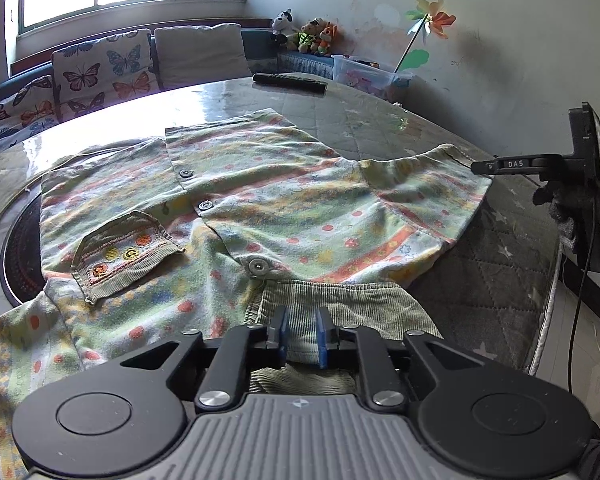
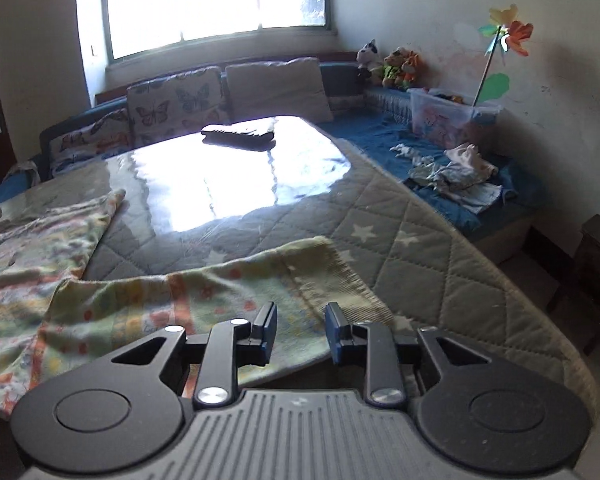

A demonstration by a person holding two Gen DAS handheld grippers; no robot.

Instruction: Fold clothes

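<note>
My left gripper (image 1: 302, 330) had a ribbed grey body with a small compass-like mark, flanked by two black round discs. Black linkage arms with silver screw heads led to two black fingers faced with blue pads (image 1: 283, 334). My right gripper (image 2: 301, 330) was built the same way. Seen from the left wrist camera, it carried white "DAS" lettering on a black arm; a dark glove (image 1: 580, 216) and a thin black cable (image 1: 582, 280) showed there.

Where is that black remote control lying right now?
The remote control lies at the table's far edge, beyond the shirt, near the butterfly cushions.
</note>
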